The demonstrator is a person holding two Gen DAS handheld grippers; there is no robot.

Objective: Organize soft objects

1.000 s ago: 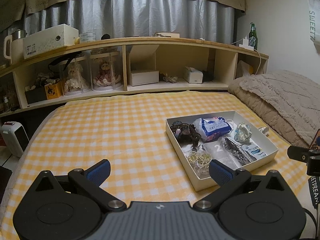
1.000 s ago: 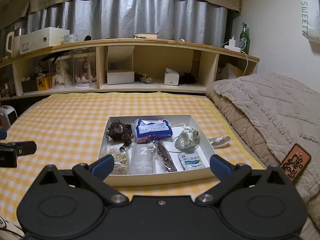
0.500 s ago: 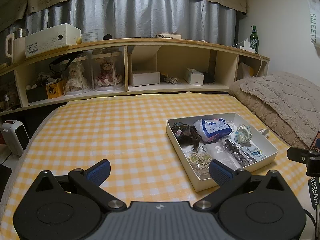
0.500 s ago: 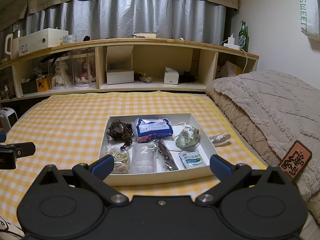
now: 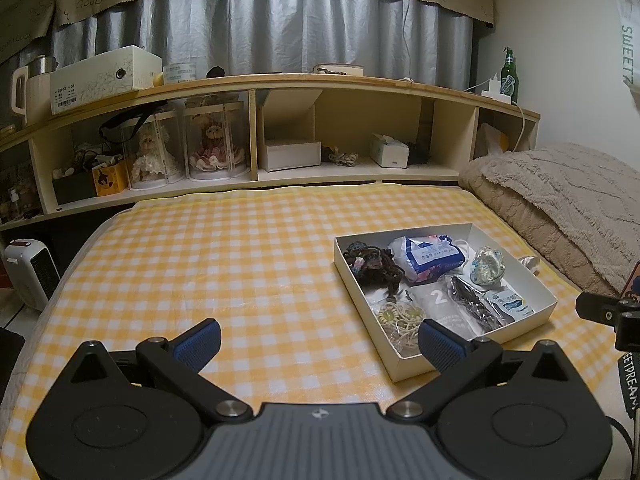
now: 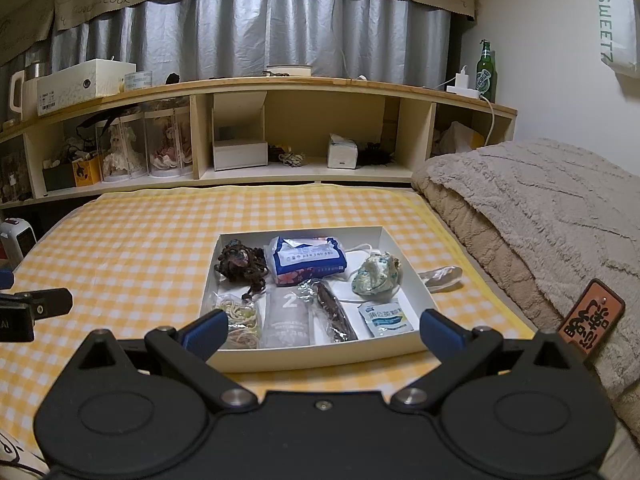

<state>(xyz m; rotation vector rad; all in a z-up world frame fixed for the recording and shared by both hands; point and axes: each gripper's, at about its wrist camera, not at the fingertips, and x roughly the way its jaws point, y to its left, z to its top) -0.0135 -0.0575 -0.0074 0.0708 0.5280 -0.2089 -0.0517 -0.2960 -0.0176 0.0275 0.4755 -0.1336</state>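
Observation:
A shallow white box (image 6: 404, 254) (image 5: 348, 274) lies on the yellow checked bedcover. It holds a dark tangle of hair ties (image 6: 240, 262) (image 5: 374, 262), a blue tissue pack (image 6: 306, 258) (image 5: 430, 254), a crumpled pale cloth (image 6: 378, 274) (image 5: 487, 265), a grey pouch marked 2 (image 6: 289, 316), a bag of rubber bands (image 6: 240, 320), a dark wrapped item (image 6: 334, 312) and a small sachet (image 6: 386, 318). My right gripper (image 6: 320, 328) hovers open over the box's near edge. My left gripper (image 5: 320, 344) is open, left of the box, over the cover.
A clear wrapper (image 6: 440, 276) lies on the cover just right of the box. A folded beige blanket (image 6: 540, 216) fills the right side. A wooden shelf (image 6: 280, 88) with dolls, boxes and a green bottle (image 6: 486, 70) runs along the back. A small heater (image 5: 32, 276) stands at left.
Both views have shifted only slightly; the box and its contents lie as before, and both grippers stay open.

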